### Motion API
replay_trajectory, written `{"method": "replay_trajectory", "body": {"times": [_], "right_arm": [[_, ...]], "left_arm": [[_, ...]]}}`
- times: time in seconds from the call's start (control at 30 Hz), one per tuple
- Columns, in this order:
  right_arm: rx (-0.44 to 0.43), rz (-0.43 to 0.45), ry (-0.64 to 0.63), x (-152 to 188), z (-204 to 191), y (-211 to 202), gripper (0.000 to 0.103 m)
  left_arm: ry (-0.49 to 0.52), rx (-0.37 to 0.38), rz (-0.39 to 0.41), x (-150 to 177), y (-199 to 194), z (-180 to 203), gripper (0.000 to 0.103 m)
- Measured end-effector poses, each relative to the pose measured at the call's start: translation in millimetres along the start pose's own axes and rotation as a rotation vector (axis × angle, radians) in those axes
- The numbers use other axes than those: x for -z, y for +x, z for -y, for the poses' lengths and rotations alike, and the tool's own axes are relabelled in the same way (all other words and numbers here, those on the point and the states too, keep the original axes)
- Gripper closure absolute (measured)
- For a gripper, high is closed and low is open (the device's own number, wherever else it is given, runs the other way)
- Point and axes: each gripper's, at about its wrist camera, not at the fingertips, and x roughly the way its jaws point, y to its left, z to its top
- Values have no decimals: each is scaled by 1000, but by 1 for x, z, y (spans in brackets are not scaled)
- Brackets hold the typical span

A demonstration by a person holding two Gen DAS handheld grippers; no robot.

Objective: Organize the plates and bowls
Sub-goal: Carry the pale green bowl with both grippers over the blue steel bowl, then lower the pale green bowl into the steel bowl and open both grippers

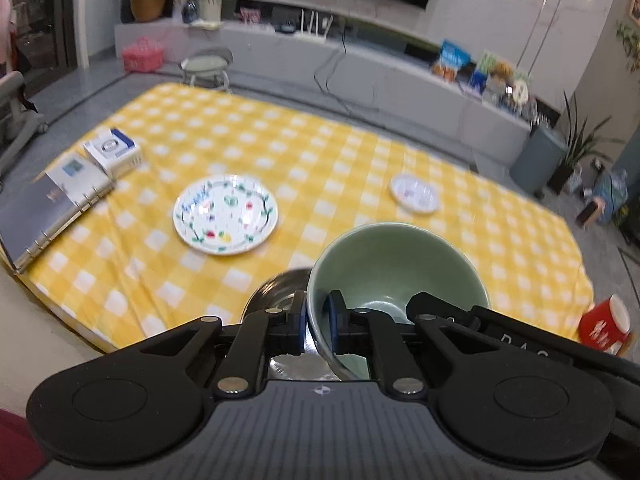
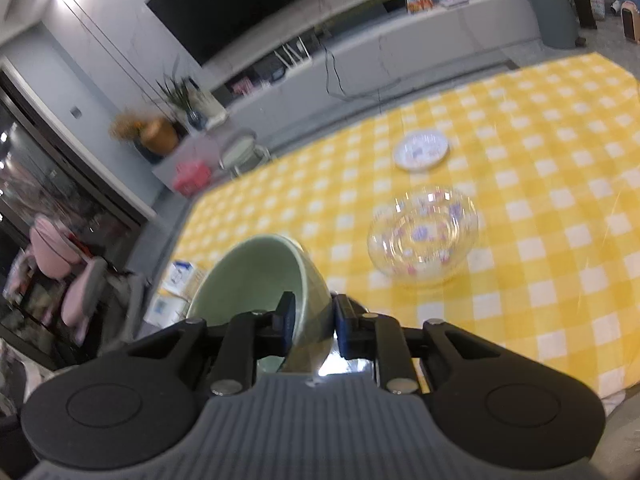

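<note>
A pale green bowl (image 1: 392, 264) hangs over the near edge of the yellow checked table, with my left gripper (image 1: 318, 320) shut on its left rim, one pad inside and one outside. A black linkage (image 1: 448, 308) from the right reaches its right rim. In the right wrist view my right gripper (image 2: 314, 320) is shut on the right wall of a tilted green bowl (image 2: 256, 272). A dark metal bowl (image 1: 276, 288) sits just below. On the cloth are a decorated plate (image 1: 225, 214), a small plate (image 1: 414, 193) (image 2: 420, 150) and a clear glass bowl (image 2: 423, 240).
A ring binder (image 1: 48, 208) and a white box (image 1: 112, 152) lie at the table's left end. A red mug (image 1: 606, 326) stands near the right corner. Beyond the table are a stool (image 1: 206, 66), a low grey cabinet and a grey bin (image 2: 554, 10).
</note>
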Motion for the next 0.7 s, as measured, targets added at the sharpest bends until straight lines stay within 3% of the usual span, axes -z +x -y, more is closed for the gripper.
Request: {"method": "replay_trajectory", "body": {"times": [0.13, 0.37, 0.7], "right_arm": [[17, -64, -5, 9, 9, 26, 80], [31, -147, -12, 22, 19, 61, 80], [43, -136, -119, 23, 15, 72, 79]], "left_arm": [[148, 13, -50, 9, 22, -3, 91], [198, 0, -120, 18, 50, -7, 91], [254, 32, -132, 16, 61, -13, 89]]}}
